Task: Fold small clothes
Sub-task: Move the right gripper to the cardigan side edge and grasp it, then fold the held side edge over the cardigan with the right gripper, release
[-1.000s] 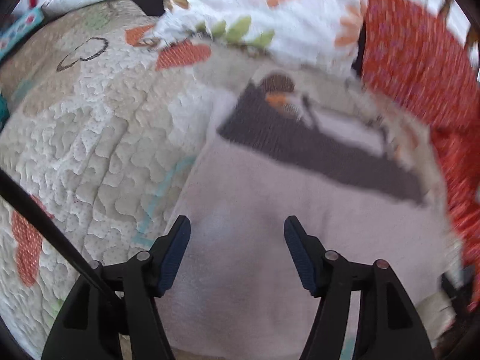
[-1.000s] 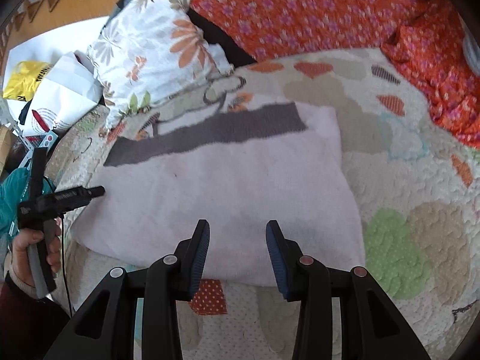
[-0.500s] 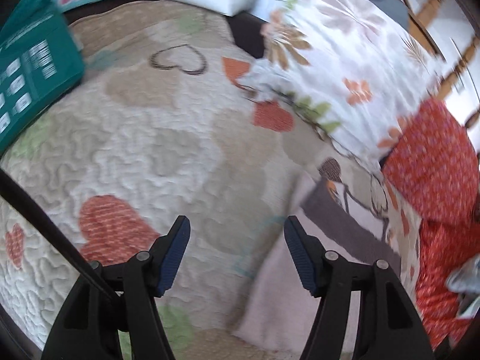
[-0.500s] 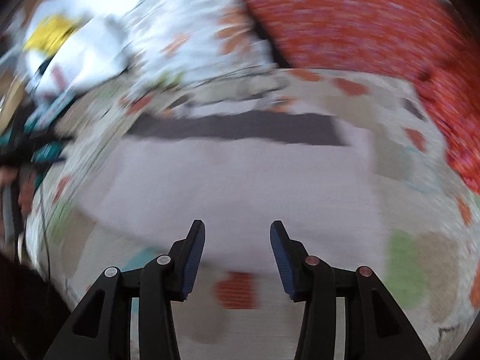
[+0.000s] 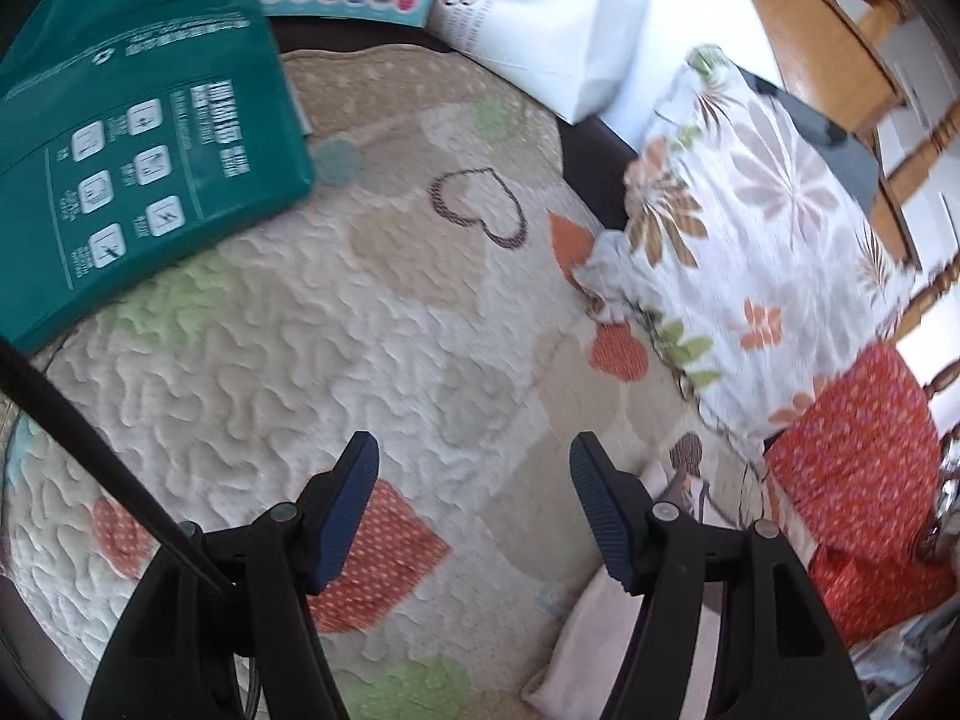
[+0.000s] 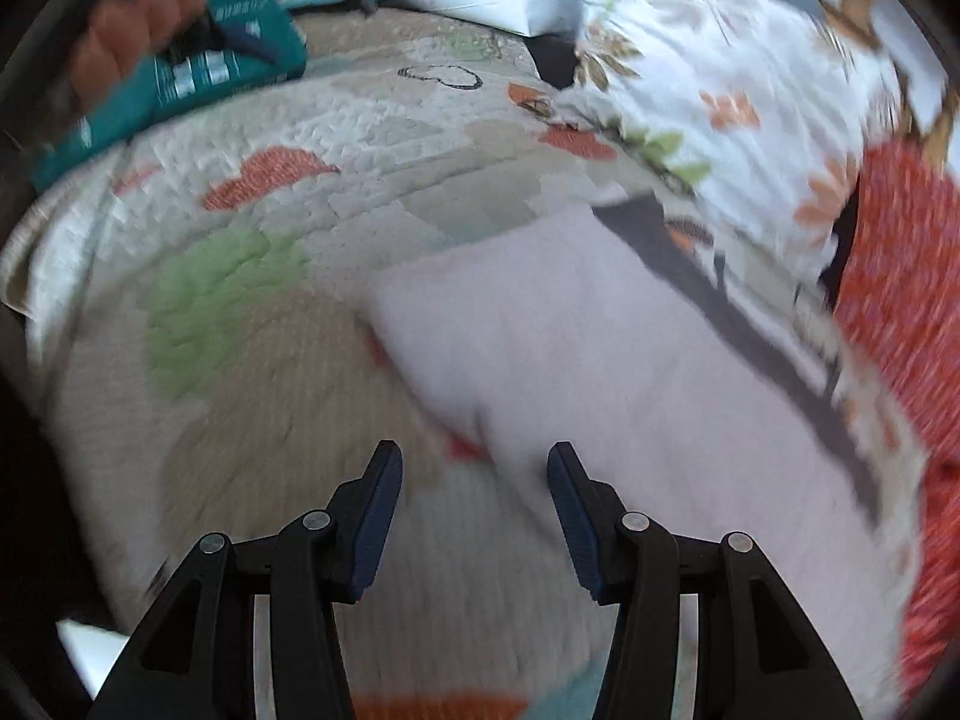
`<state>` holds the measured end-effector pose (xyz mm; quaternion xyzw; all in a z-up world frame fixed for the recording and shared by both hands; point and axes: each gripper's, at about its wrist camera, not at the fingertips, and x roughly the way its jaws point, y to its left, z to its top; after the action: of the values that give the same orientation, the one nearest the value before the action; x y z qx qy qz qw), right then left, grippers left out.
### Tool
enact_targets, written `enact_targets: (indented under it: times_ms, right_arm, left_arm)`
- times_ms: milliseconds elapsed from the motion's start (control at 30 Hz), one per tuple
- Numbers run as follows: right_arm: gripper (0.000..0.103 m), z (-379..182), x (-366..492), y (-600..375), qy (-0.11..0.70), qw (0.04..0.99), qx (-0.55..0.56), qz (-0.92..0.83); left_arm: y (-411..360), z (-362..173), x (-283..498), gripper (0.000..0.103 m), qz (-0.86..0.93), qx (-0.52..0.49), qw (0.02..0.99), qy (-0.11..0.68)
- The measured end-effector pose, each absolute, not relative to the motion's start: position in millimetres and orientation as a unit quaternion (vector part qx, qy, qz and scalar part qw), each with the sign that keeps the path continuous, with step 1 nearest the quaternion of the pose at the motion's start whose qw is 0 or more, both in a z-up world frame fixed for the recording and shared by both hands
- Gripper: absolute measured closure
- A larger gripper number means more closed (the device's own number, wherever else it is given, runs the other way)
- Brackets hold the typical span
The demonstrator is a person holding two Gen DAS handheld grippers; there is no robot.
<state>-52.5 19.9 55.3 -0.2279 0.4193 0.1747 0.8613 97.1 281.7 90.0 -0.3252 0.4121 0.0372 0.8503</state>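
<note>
Garment (image 6: 600,360) pale pink, grey band, flat on quilt (image 6: 270,372); both claws wide, empty, right just opening.

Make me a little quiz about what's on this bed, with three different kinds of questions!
1. True or false: the right gripper is squeezing the pale pink garment.
2. What colour is the big packet lying at the quilt's far left corner? A) yellow B) teal C) black
3. Fill in: the flowery ___ lies just beyond the pink garment's grey band.

Key: 1 false, its jaws are open and empty; 2 B; 3 pillow.
</note>
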Motion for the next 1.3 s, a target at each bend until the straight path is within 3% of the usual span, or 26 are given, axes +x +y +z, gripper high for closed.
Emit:
enact_targets:
  times_ms: [200,233,300,333,400,533,767,867,967,1100,1300]
  right_arm:
    - [0.051,48.8,-17.4,61.3,0.415,0.862,-0.263,0.124]
    - [0.066,48.6,-12.5,64.7,0.415,0.862,-0.262,0.123]
    - [0.084,46.3,-5.4,69.7,0.425,0.859,-0.253,0.135]
    - [0.09,46.6,-5.1,70.9,0.424,0.859,-0.253,0.135]
    - [0.093,53.6,-0.7,62.9,0.434,0.86,-0.225,0.146]
    - [0.094,87.8,16.2,3.9,0.455,0.874,-0.078,0.15]
    - [0.094,155.7,-7.3,-210.7,0.409,0.899,0.148,0.043]
    - [0.094,149.6,-46.7,-294.8,0.404,0.894,0.189,-0.034]
    - [0.094,105.2,-81.1,-351.7,0.45,0.858,0.23,-0.087]
    - [0.094,61.4,-101.4,-377.9,0.463,0.827,0.309,-0.071]
    - [0.094,70.6,-107.1,-374.1,0.458,0.84,0.286,-0.061]
  left_arm:
    - [303.5,86.6,91.3,0.038,0.048,-0.356,0.841,0.405]
    - [304.9,86.2,90.2,0.038,0.05,-0.358,0.84,0.405]
    - [306.6,85.4,88.2,0.038,0.055,-0.36,0.839,0.404]
    - [306.1,85.5,87.3,0.038,0.057,-0.358,0.84,0.403]
    - [303.7,85.9,86.2,0.038,0.058,-0.352,0.843,0.403]
    - [288.2,85.0,86.4,0.038,0.054,-0.333,0.848,0.409]
    - [234.1,78.2,93.9,0.038,0.021,-0.284,0.853,0.437]
    - [204.5,74.3,95.4,0.038,-0.007,-0.26,0.853,0.451]
    - [172.3,67.5,96.3,0.038,-0.036,-0.239,0.849,0.47]
    - [124.4,56.5,91.1,0.038,-0.071,-0.203,0.843,0.492]
    - [62.7,47.0,72.6,0.038,-0.126,-0.153,0.833,0.516]
